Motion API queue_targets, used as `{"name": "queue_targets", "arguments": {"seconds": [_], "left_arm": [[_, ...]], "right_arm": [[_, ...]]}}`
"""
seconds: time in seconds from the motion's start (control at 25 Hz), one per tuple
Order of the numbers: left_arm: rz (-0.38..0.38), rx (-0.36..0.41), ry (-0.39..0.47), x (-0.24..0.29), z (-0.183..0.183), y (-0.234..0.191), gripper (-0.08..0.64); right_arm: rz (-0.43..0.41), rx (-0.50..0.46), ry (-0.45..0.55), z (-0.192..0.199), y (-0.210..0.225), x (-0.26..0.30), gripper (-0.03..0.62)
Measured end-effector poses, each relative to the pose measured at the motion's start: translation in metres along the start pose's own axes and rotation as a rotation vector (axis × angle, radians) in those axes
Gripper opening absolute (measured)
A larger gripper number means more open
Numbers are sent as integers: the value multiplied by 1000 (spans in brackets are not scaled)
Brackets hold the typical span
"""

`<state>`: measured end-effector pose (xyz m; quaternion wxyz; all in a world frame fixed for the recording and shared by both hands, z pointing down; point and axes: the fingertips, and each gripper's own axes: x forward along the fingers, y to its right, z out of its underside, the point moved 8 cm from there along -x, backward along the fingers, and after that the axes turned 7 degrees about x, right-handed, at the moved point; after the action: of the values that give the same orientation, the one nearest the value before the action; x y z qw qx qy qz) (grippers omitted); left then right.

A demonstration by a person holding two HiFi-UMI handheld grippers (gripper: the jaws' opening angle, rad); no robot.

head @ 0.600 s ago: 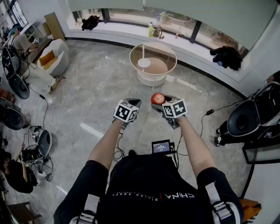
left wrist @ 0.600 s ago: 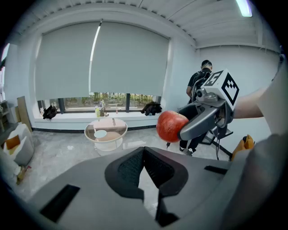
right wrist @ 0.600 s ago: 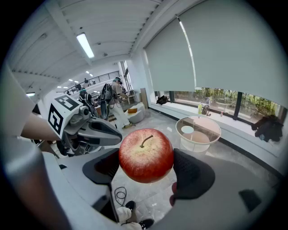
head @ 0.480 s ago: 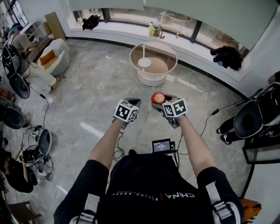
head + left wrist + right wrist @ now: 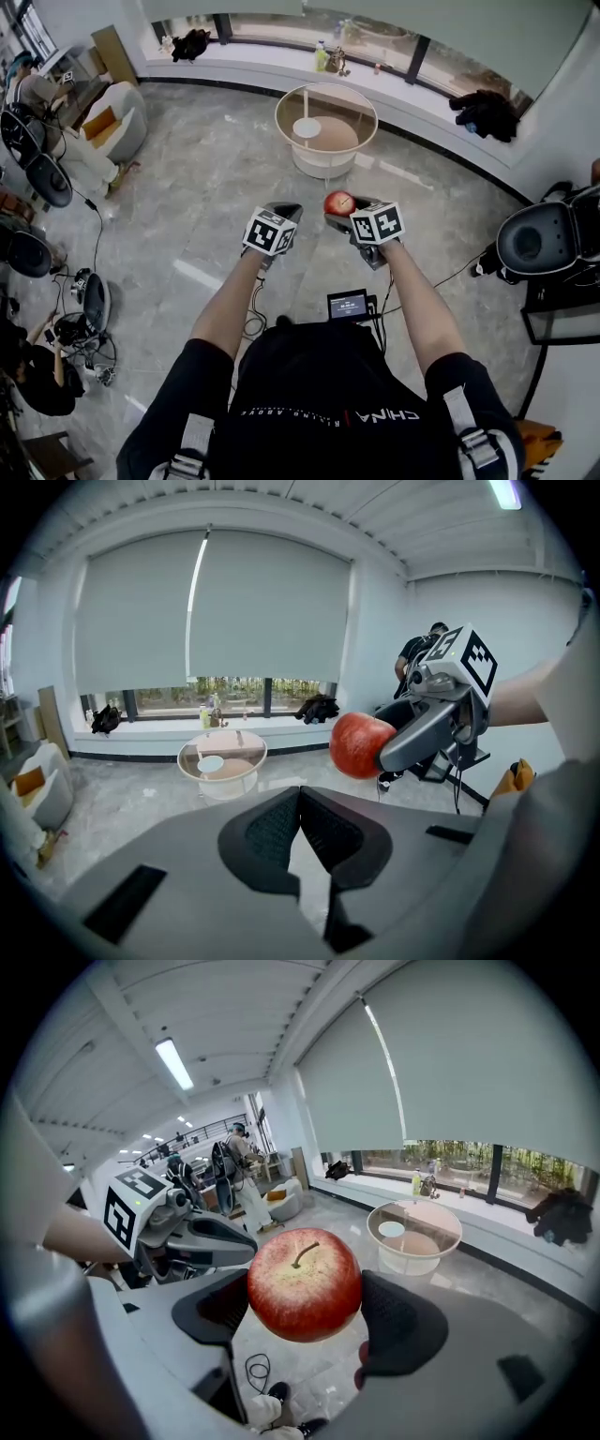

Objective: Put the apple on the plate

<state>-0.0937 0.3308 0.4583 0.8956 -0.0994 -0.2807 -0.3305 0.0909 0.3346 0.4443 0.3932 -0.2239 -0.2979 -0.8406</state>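
Note:
A red apple [image 5: 304, 1283] with a short stem sits between the black pads of my right gripper [image 5: 305, 1309], which is shut on it. The head view shows the apple [image 5: 338, 202] held above the floor in front of me, and it appears in the left gripper view too [image 5: 362, 745]. My left gripper [image 5: 300, 829] is shut with nothing in it and is held beside the right one [image 5: 272, 230]. A small white plate [image 5: 307, 127] lies on the round glass-topped table [image 5: 361, 105] ahead; the plate [image 5: 391, 1229] is well beyond both grippers.
A window ledge [image 5: 272, 56] with bottles [image 5: 322, 60] and dark bags runs behind the table. Chairs [image 5: 120, 131] and cables stand at the left, black equipment [image 5: 534, 239] at the right. Grey marble floor lies between me and the table.
Both grippers and the apple have shifted slightly upward in the head view; the table sits a little nearer. The grip on the apple is unchanged.

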Motion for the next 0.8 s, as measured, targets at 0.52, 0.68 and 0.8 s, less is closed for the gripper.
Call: {"name": "queue_targets", "arguments": {"seconds": [0.52, 0.68, 0.8], "left_arm": [[-15, 6, -21, 13, -5, 6, 17], [-18, 3, -28, 20, -9, 12, 17], [-24, -1, -34, 26, -14, 15, 17]], "right_arm": [[-22, 20, 7, 2, 16, -7, 377], [-21, 16, 4, 2, 27, -13, 377], [-24, 15, 3, 1, 37, -17, 377]]}}
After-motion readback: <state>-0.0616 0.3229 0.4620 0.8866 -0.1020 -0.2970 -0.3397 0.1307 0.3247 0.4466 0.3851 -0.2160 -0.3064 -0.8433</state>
